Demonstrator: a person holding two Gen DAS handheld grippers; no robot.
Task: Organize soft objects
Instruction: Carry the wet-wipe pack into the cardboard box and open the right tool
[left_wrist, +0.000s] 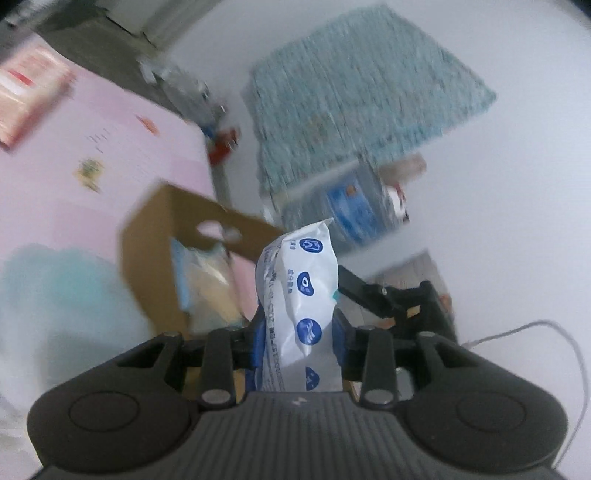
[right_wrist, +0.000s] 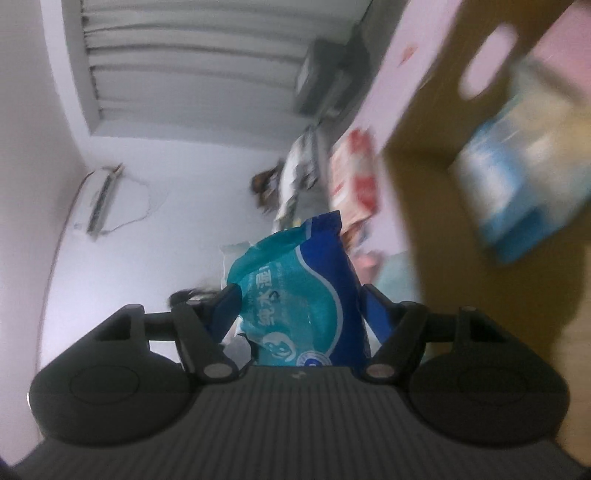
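My left gripper (left_wrist: 300, 328) is shut on a white wipes pack (left_wrist: 303, 280) printed with blue round icons; the pack stands upright between the blue fingers (left_wrist: 341, 328). An open cardboard box (left_wrist: 155, 243) lies ahead to the left on a pink surface, with a blue and cream pack (left_wrist: 207, 280) inside. My right gripper (right_wrist: 301, 302) is shut on a teal and blue wipes pack (right_wrist: 295, 280), held in the air. The same cardboard box (right_wrist: 424, 155) with its handle hole fills the right of that view, blurred. A black part (left_wrist: 373, 295), hard to tell, shows just right of the white pack.
A teal fluffy towel (left_wrist: 362, 92) lies beyond over a blue pack (left_wrist: 351, 206). A red and white pack (left_wrist: 26, 92) rests on the pink surface (left_wrist: 110, 147). A thin white cable (left_wrist: 554, 332) runs at the right. White wall and an air conditioner (right_wrist: 96, 199) show behind.
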